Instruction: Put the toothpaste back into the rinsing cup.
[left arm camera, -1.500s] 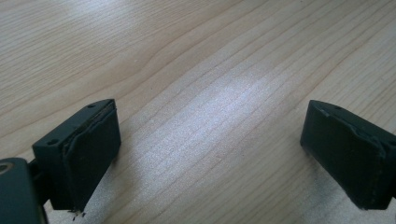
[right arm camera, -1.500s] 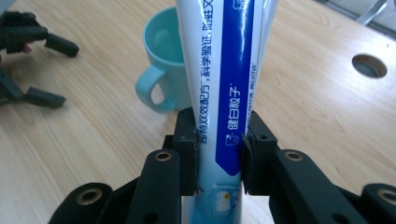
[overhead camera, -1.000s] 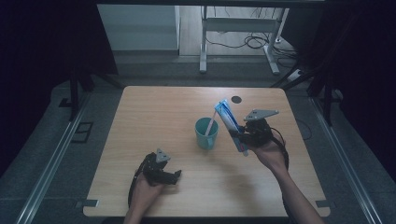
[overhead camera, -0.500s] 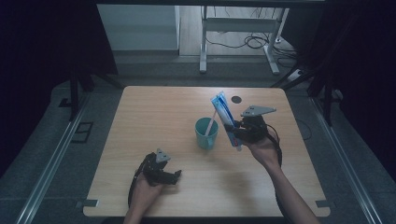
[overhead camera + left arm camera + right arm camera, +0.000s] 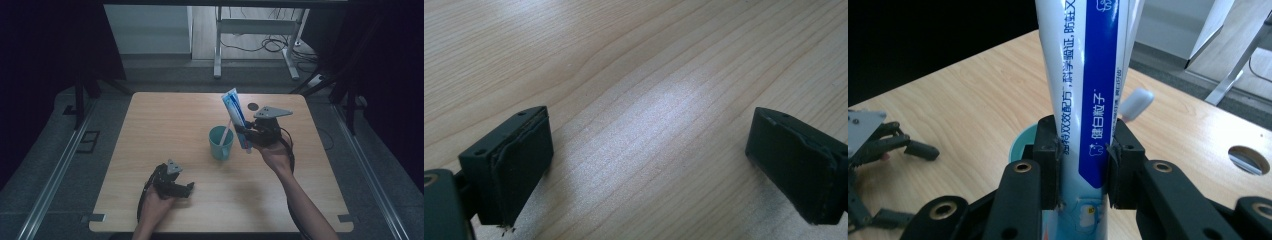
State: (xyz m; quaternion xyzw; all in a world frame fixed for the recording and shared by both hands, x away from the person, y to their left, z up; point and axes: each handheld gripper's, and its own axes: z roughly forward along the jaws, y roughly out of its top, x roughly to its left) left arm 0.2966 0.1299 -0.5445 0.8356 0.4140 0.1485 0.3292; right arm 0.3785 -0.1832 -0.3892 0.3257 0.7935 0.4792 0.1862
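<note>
My right gripper (image 5: 248, 134) is shut on a white and blue toothpaste tube (image 5: 235, 112), held upright and leaning a little, just right of a teal cup (image 5: 220, 142). A pale toothbrush (image 5: 224, 134) stands in that cup. In the right gripper view the two pads press on the tube (image 5: 1088, 85), with the cup's rim (image 5: 1024, 139) and the toothbrush end (image 5: 1137, 103) behind it. My left gripper (image 5: 184, 188) rests low on the table near the front edge, open, with bare wood between its fingers (image 5: 514, 165).
The wooden table (image 5: 165, 125) has a round cable hole (image 5: 253, 106) near its back edge. Beyond the table stand metal desk legs (image 5: 218, 55) and cables on the floor. Dark curtains flank both sides.
My right gripper has carried the toothpaste tube a little up and toward the back of the table, beside the cup. The left gripper has stayed where it was.
</note>
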